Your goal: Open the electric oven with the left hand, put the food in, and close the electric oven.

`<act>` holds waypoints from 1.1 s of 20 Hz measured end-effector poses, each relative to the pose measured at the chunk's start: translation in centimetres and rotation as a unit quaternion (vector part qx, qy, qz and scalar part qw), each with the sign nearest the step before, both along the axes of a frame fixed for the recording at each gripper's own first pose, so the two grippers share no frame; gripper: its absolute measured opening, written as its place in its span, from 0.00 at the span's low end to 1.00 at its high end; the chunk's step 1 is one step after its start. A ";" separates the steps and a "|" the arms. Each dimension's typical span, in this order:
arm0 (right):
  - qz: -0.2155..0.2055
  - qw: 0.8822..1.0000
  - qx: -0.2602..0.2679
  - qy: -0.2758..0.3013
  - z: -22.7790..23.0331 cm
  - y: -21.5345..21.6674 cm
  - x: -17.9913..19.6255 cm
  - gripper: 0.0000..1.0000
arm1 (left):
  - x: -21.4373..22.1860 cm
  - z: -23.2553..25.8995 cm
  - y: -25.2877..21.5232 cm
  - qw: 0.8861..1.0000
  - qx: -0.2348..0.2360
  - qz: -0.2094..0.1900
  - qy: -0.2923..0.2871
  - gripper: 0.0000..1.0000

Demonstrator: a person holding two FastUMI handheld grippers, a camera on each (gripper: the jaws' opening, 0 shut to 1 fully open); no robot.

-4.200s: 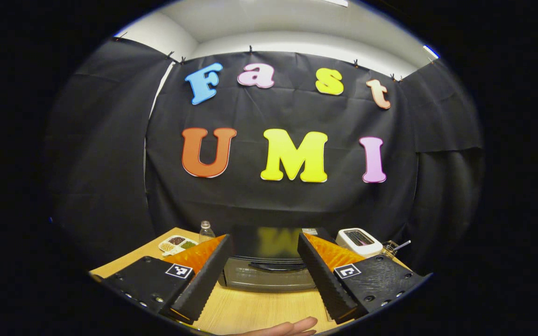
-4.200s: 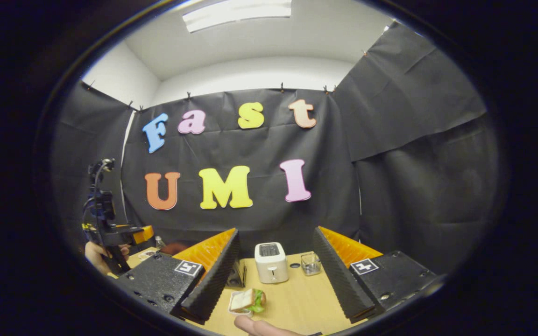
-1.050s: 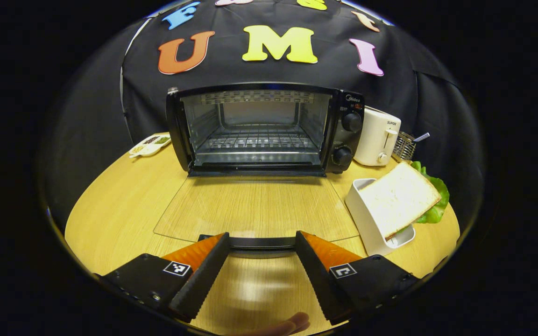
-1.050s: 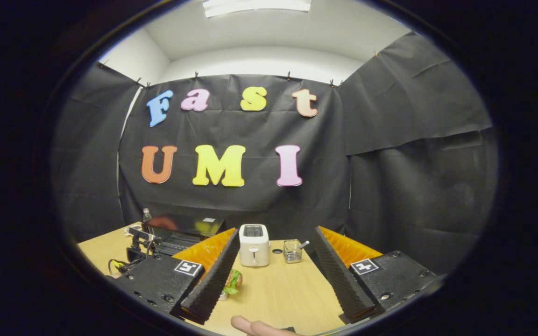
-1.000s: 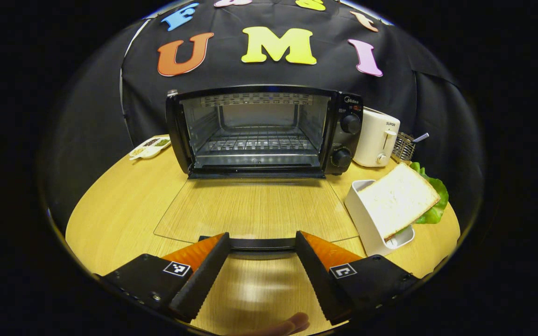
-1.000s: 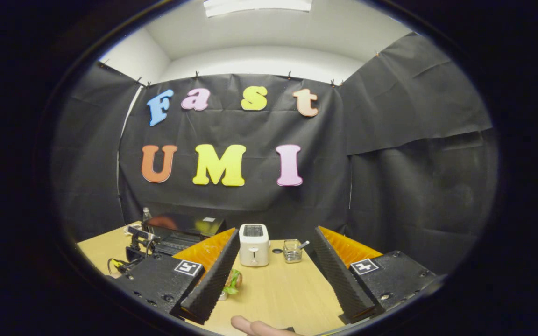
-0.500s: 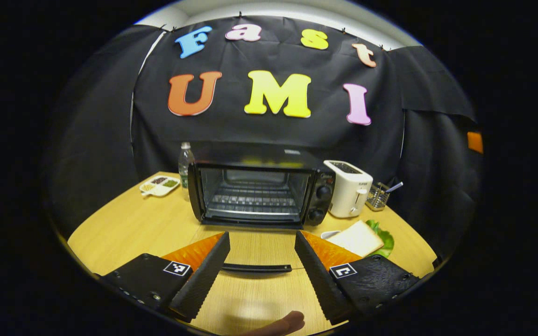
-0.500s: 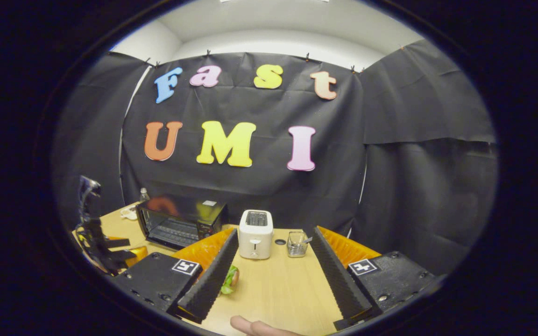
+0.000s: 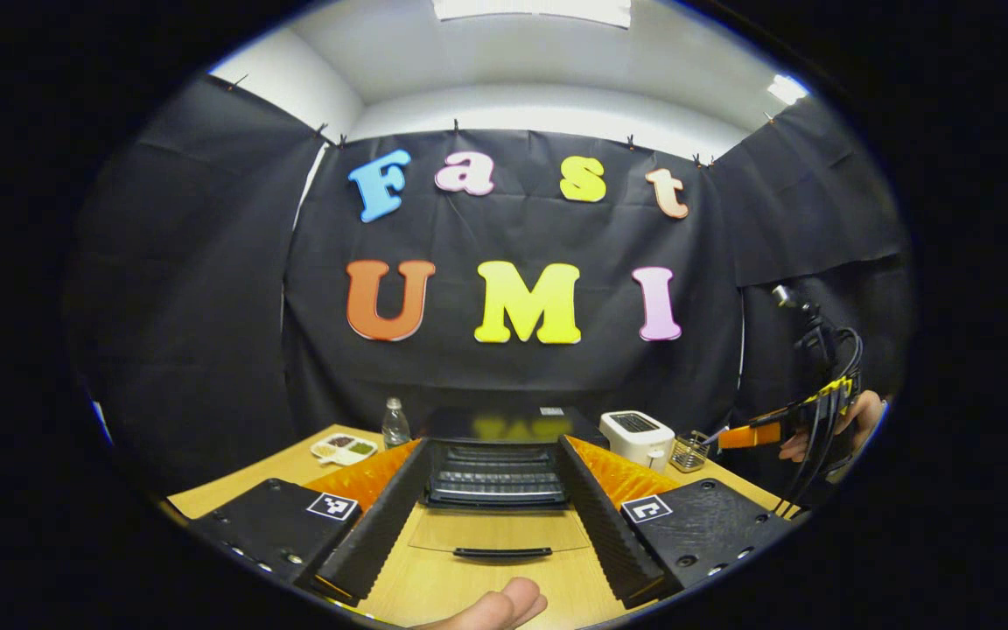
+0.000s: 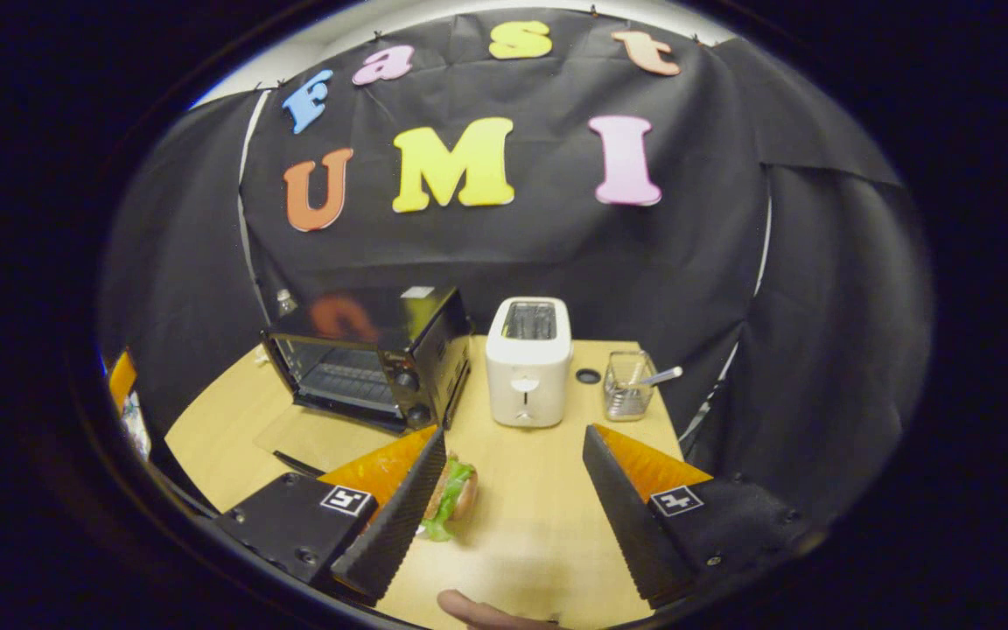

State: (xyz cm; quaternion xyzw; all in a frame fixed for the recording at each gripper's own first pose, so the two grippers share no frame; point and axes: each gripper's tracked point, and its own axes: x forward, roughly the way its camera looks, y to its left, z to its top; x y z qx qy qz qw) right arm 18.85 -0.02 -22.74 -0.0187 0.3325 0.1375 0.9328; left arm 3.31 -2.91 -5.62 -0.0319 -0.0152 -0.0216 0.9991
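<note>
The black electric oven (image 9: 495,468) stands straight ahead in the left gripper view, its glass door (image 9: 500,530) folded down flat on the table, handle (image 9: 502,553) toward me. My left gripper (image 9: 493,446) is open, holding nothing, back from the door. The right gripper view shows the oven (image 10: 373,350) at left with its rack visible. A sandwich with lettuce (image 10: 451,494) lies on the table, partly hidden behind one finger of my open right gripper (image 10: 513,435), which hovers above it. That right gripper (image 9: 745,435) also appears far right in the left gripper view, held by a hand (image 9: 854,420).
A white toaster (image 10: 528,359) stands right of the oven, with a wire utensil basket (image 10: 629,396) beyond it. A water bottle (image 9: 395,424) and a divided snack tray (image 9: 344,448) sit left of the oven. The wooden table (image 10: 521,542) ends close to the black cloth walls.
The oven door went from shut to folded flat. My left gripper has since let go, drawn back and tilted up. The right gripper has tilted down toward the table, nearer the sandwich.
</note>
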 end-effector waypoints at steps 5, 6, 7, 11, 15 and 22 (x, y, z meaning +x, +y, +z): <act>0.042 0.988 0.065 0.132 -6.6 2.5 1.6 0.95 | -1.7 1.0 0.4 1.000 0.007 -0.003 -0.001 0.94; 0.044 0.983 0.074 0.165 -8.1 2.9 1.5 0.95 | -1.7 1.1 0.8 1.000 0.008 0.001 -0.002 0.94; 0.046 0.977 0.084 0.191 -9.2 3.2 1.3 0.94 | -1.7 1.0 1.3 1.000 0.008 0.007 0.001 0.94; 0.059 0.953 0.132 0.268 -11.8 4.3 0.4 0.82 | -1.1 0.3 2.5 1.000 0.004 0.019 0.017 0.94; 0.089 0.930 0.152 0.321 -12.9 6.0 -0.6 0.92 | -0.9 0.6 3.4 0.999 0.004 0.038 0.014 0.94; 0.080 0.899 0.216 0.373 -13.5 7.0 -1.4 0.48 | -2.0 1.2 3.4 0.999 0.015 0.038 0.015 0.94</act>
